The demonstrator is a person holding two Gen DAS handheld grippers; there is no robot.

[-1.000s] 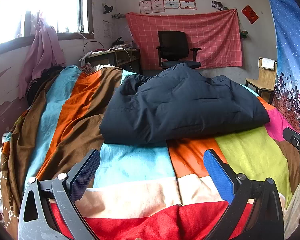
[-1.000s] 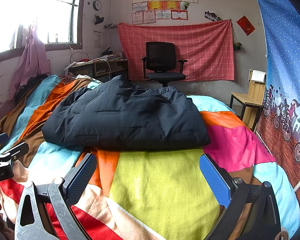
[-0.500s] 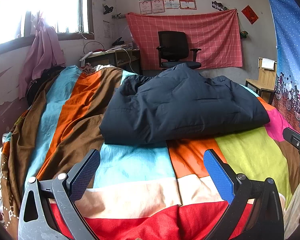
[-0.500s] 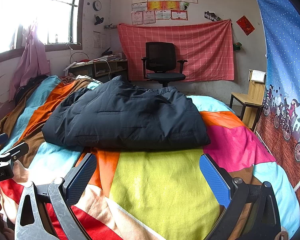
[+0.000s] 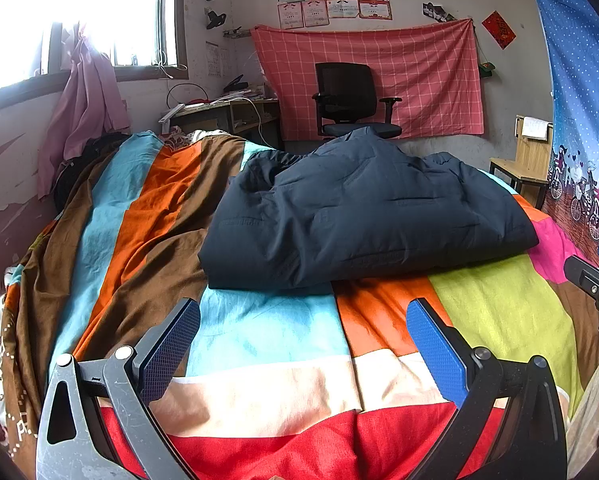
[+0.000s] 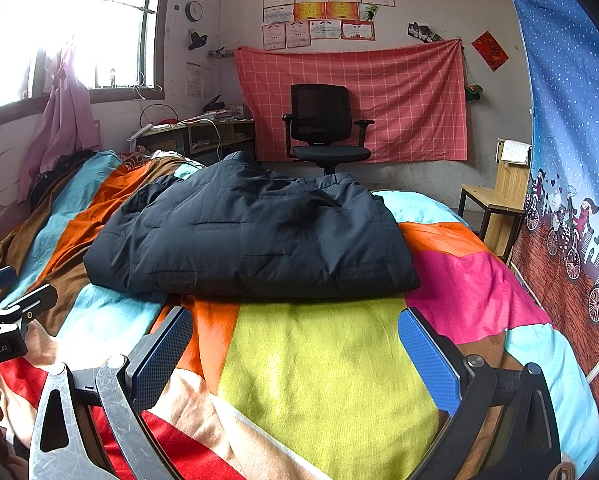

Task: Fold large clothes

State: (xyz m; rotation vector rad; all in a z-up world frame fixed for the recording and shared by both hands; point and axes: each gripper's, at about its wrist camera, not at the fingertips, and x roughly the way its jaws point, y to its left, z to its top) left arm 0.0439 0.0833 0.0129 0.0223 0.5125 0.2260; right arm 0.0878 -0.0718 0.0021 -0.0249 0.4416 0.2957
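Claws point(image 5: 303, 352) wide, short of jacket point(image 5: 363, 216) hem.

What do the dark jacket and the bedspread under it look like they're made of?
Dark jacket: apparently padded synthetic shell, matte navy; stitched quilt lines and puffy bulk suggest filling. Bedspread: likely woven cotton, matte, soft fine creases, colour-block patches.

striped bedspread point(image 5: 259, 332), office chair point(image 6: 323, 128), red cloth point(image 6: 411, 92)

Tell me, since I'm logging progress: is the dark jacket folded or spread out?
Folded: the dark jacket lies as a compact doubled bundle on the striped bedspread, with no sleeves trailing; both grippers are open and apart from it.
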